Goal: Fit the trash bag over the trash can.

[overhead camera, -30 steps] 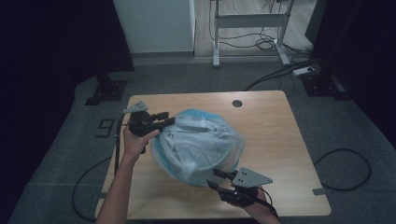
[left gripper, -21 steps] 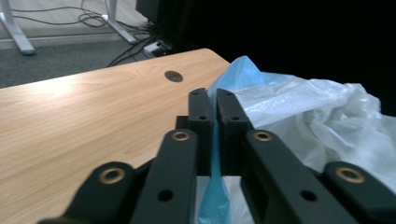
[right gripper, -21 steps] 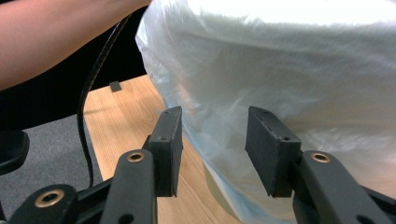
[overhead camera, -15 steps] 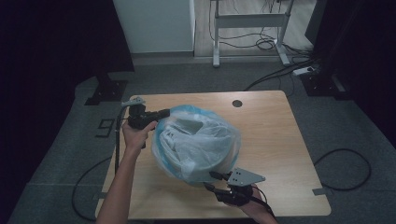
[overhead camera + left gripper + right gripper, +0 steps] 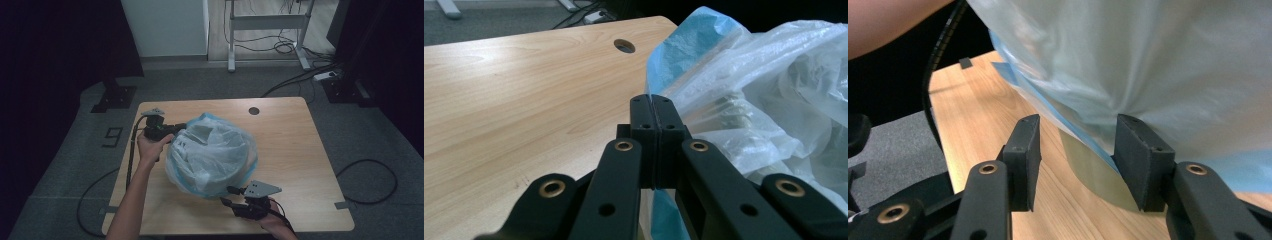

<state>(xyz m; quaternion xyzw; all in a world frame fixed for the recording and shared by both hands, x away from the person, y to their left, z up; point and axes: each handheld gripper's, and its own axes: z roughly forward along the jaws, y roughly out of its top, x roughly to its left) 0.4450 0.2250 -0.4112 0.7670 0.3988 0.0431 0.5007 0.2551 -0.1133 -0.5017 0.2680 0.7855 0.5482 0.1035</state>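
Pinching the bag's blue rim, the left gripper (image 5: pixel 172 129) has its jaws pressed flat together, with a thin fold of the plastic bag (image 5: pixel 212 152) caught between them; the left gripper view shows the blue edge running straight into the seam of the jaws. They have just been closing, and the film sits between them. The bag, clear plastic with a blue-tinted rim, is draped over a round bin (image 5: pixel 220 172) that stands near the middle of the bench (image 5: pixel 300 150).

The right gripper (image 5: pixel 231 196) waits at the near side of the bin, low to the bench, its jaws parted and touching nothing. In the right gripper view (image 5: pixel 1075 150) the bag's lower hem hangs just ahead of and above the gap, sloping down from left to right, with the bin's pale wall behind it. This is the relation that matters: the hem lies forward and slightly up from the open jaws, so the next move probably calls for a short advance to bring the film between them before they close.

The left gripper holds the far-left rim, the right is nearer the near rim, so the two stand on roughly opposite sides. Bare bench lies to the right of the bin and in front of it; the near edge of the bench is close behind the right hand (image 5: pixel 272 220).
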